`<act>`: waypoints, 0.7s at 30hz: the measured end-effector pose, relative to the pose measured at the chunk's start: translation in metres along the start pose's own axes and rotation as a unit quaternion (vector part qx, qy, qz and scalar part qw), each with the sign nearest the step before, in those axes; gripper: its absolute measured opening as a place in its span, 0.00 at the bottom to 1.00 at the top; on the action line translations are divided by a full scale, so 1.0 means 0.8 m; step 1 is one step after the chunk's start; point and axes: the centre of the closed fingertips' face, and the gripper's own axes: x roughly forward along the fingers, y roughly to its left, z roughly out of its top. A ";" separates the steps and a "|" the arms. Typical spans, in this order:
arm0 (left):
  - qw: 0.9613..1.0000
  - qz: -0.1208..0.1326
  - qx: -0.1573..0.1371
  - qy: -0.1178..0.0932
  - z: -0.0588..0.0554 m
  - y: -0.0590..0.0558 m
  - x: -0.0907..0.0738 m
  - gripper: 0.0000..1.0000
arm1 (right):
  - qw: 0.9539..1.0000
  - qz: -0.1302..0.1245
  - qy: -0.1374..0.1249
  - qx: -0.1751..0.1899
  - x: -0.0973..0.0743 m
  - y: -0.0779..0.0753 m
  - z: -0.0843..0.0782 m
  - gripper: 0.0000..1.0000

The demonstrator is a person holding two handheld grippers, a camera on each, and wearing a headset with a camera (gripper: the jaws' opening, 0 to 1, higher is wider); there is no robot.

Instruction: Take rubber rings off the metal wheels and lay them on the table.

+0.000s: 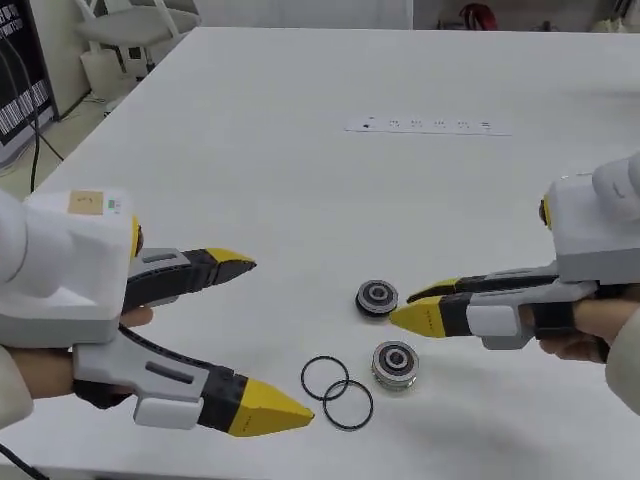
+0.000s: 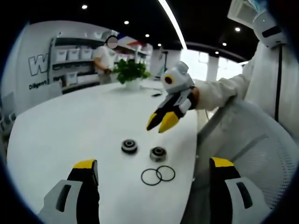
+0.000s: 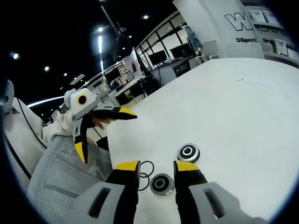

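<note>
On the white counter (image 1: 300,150), close to its near edge, two thin black rubber rings (image 1: 346,383) lie flat and overlap each other like linked loops. Just beside them sits the nearer metal wheel (image 1: 396,362), lying flat with a silvery rim. The farther metal wheel (image 1: 377,297) lies a little beyond it, apart from it, with a darker rim. The right gripper (image 1: 407,305) reaches in from the right. Its yellow-tipped fingers (image 1: 420,317) are parted only by a narrow gap with nothing between them, and they point toward the wheels. From the left gripper view it hangs above the counter rather than resting on it. The left gripper (image 1: 275,338) is held on the other side of the rings, its fingers spread wide and released, one tip above and one below the level of the rings, gripping nothing. Farther back on the counter lies a pale strip with small dark marks (image 1: 428,126). A white chair (image 1: 130,25) stands past the far left corner.
</note>
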 end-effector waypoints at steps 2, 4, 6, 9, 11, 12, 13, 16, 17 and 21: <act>1.000 -0.003 -0.003 -0.004 0.005 0.001 -0.001 1.00 | 1.000 -0.008 -0.010 -0.005 -0.006 -0.005 0.009 0.27; 1.000 -0.010 -0.004 -0.014 0.015 -0.002 -0.003 1.00 | 0.999 -0.019 -0.022 -0.015 -0.013 -0.010 0.018 0.27; 1.000 -0.012 -0.002 -0.020 0.023 -0.003 -0.005 1.00 | 0.999 -0.026 -0.031 -0.018 -0.019 -0.013 0.026 0.28; 1.000 -0.009 0.009 -0.023 0.036 0.000 -0.011 1.00 | 0.998 -0.037 -0.045 -0.026 -0.030 -0.019 0.040 0.31; 0.999 -0.003 0.017 -0.027 0.045 0.004 -0.015 1.00 | 0.997 -0.044 -0.052 -0.033 -0.037 -0.022 0.049 0.33; 0.999 0.000 0.020 -0.030 0.051 0.007 -0.018 1.00 | 0.997 -0.045 -0.056 -0.036 -0.040 -0.022 0.053 0.34; 0.999 0.001 0.022 -0.032 0.054 0.009 -0.019 1.00 | 0.996 -0.048 -0.062 -0.039 -0.044 -0.023 0.060 0.34; 0.999 0.004 0.031 -0.033 0.065 0.014 -0.024 1.00 | 0.995 -0.052 -0.073 -0.050 -0.054 -0.024 0.074 0.35; 0.999 0.006 0.038 -0.032 0.071 0.014 -0.024 1.00 | 0.995 -0.050 -0.074 -0.051 -0.057 -0.023 0.078 0.35; 0.998 0.000 0.059 -0.028 0.089 0.015 -0.024 1.00 | 0.994 -0.049 -0.073 -0.069 -0.065 -0.020 0.089 0.36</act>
